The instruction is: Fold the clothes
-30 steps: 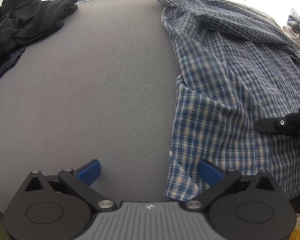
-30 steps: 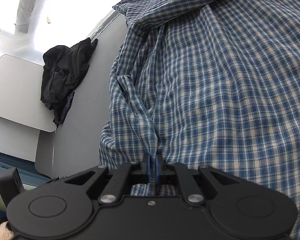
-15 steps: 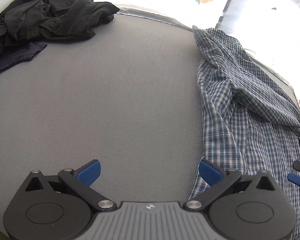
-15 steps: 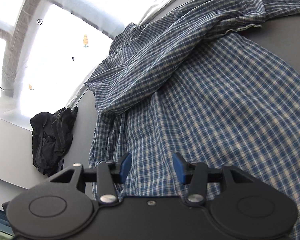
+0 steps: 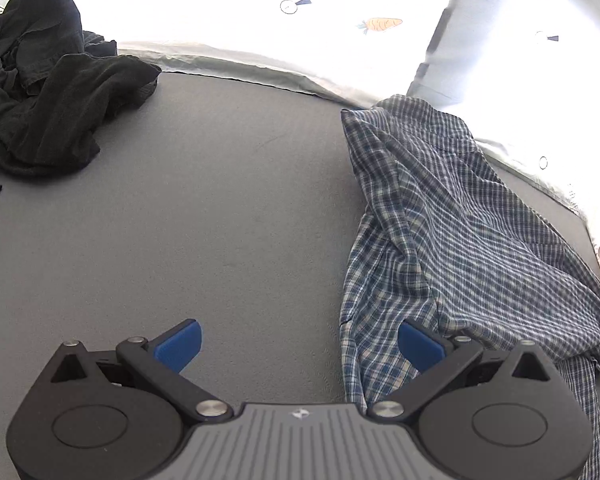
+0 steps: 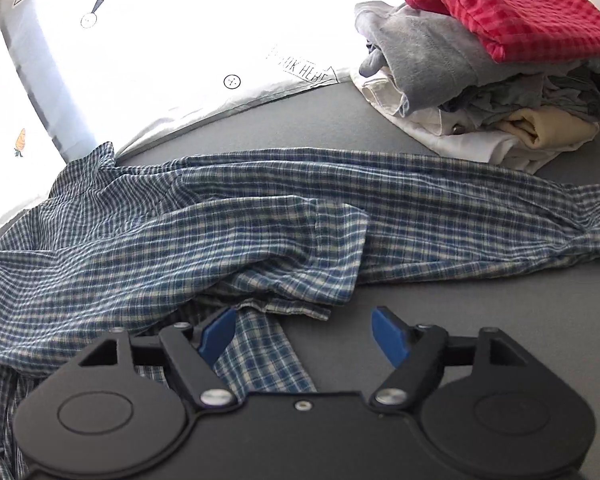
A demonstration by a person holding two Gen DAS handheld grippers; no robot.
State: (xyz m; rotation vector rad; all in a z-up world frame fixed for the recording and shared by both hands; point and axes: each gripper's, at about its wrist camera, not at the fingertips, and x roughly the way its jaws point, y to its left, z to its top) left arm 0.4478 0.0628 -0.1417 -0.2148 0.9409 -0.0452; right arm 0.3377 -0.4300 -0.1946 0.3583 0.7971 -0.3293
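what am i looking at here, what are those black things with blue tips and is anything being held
Those are two hand-held grippers; a person carries one in each hand, and each has a camera looking along its blue fingers. One picture is from the left gripper, the other from the right gripper. Both stand open and hold nothing; the right one's jaws have just been opening. On the grey surface lies a blue plaid shirt, spread out and rumpled. A heap of dark clothes sits far left, and a pile of other clothes lies beyond the shirt.

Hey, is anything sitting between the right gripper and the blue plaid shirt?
Nothing visible. The right gripper, jaws just opened, has the plaid shirt right before it; the clothes pile lies off to the side.
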